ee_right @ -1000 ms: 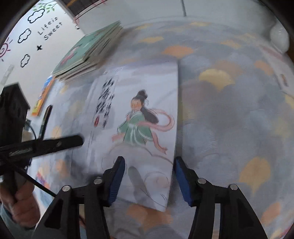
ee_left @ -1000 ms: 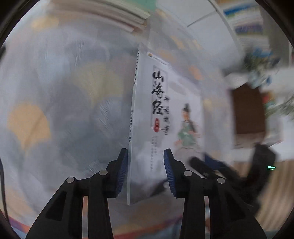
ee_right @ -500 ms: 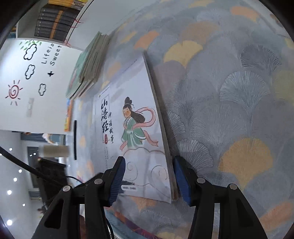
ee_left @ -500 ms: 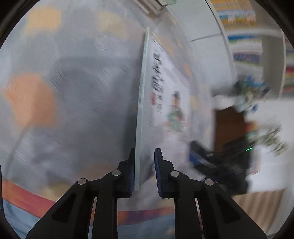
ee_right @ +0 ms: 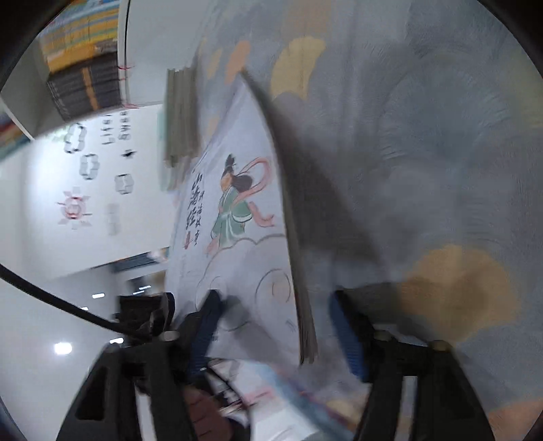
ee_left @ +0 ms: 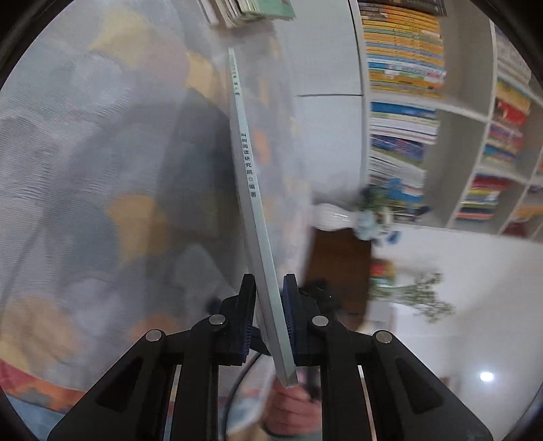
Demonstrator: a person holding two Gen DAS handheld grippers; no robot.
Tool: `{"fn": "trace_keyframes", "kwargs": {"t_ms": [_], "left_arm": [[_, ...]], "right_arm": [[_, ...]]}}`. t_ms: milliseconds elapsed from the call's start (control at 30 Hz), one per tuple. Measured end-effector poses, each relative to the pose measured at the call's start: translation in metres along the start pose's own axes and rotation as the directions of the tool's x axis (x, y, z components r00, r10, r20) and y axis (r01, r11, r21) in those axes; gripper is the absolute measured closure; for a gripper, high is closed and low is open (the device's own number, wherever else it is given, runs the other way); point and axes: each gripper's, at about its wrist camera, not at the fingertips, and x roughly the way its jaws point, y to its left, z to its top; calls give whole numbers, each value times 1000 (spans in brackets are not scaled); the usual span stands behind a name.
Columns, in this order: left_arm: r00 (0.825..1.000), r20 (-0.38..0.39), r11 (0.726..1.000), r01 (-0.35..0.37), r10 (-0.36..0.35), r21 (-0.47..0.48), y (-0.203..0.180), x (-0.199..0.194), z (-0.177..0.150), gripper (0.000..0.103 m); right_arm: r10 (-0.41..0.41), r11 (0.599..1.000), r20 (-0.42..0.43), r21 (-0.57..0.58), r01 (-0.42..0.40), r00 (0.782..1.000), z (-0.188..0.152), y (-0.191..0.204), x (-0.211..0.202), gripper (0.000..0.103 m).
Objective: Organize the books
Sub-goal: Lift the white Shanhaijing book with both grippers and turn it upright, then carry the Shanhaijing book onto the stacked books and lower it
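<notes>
The left gripper [ee_left: 268, 320] is clamped on the thin white picture book [ee_left: 253, 217], its blue pads [ee_left: 247, 317] pressing both covers near the lower corner. The book stands on edge, its pale spine with dark printed characters running up and away from the jaws over the grey cloth with orange and yellow fan-shaped leaves [ee_left: 101, 163].

The right gripper [ee_right: 275, 325] stands about half open, its jaws having just been widening; the book's page edge lies between the blue pads [ee_right: 342, 322], which do not press on it.

Past the book in the left wrist view lies a flat stack of books with a green one uppermost [ee_left: 247, 10]. Beyond the cloth stands a white compartmented bookshelf [ee_left: 454, 135], each compartment holding colourful books piled flat. Near it a white ribbed vase with blue flowers [ee_left: 342, 217] sits above a brown surface [ee_left: 339, 264].

Only the right wrist view shows the front cover [ee_right: 234, 210]: a figure in a green robe with a pink ribbon beside black brush characters. It also shows a white wall with cloud and sun decals [ee_right: 81, 190] and a black cable [ee_right: 51, 295]. Only the left view shows the spine and the vase. A hand [ee_left: 292, 410] shows below the book in the left view.
</notes>
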Motion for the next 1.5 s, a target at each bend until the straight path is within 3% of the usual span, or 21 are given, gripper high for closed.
{"fn": "trace_keyframes", "kwargs": {"t_ms": [67,167,200,300,367,433,533,633,733,900,1033,1167,1267,1367,1500], "left_arm": [[1000,-3,1000,16,-16,-21,3,1,3,90],[1000,-12,998,20,-21,-68,10,0,7,90],[1000,-12,999,-18,17,-51,9,1,3,90],[976,3,974,-217,217,72,-10,7,-3,90],[943,26,929,-330,331,168,-22,9,-7,90],[893,70,846,-444,444,296,-39,15,-15,90],[869,90,778,-478,487,408,-55,16,-25,90],[879,87,757,-451,469,473,-69,11,-28,90],[905,64,769,-392,420,504,-83,0,-23,87],[921,75,744,-356,383,565,-112,-25,-2,80],[935,103,721,-330,340,609,-136,-54,50,80],[932,131,694,-342,339,634,-145,-73,113,80],[913,167,668,-388,371,635,-138,-77,161,81],[918,140,703,-377,372,603,-124,-77,202,81],[922,119,719,-364,369,592,-114,-73,239,81]], "right_arm": [[68,997,-7,19,-68,998,11,-1,5,35],[101,995,19,1,-101,995,23,6,7,48],[87,996,22,-10,-86,996,24,12,11,57],[-72,986,54,-145,79,996,17,41,18,61],[-220,938,99,-253,238,971,4,60,27,63],[-306,887,145,-316,337,941,-10,73,33,63],[-386,802,233,-394,450,892,-30,93,39,63],[-421,708,322,-467,529,848,-51,118,40,63],[-415,651,381,-509,563,826,-68,139,36,63],[-370,634,436,-527,566,821,-76,172,32,62],[-308,578,516,-566,588,799,-68,229,57,62],[-254,582,533,-582,568,807,-38,274,90,61],[-253,612,532,-558,560,808,-1,289,130,61],[-284,611,528,-544,576,800,26,298,161,61],[-310,633,524,-509,583,793,54,300,184,61]]}}
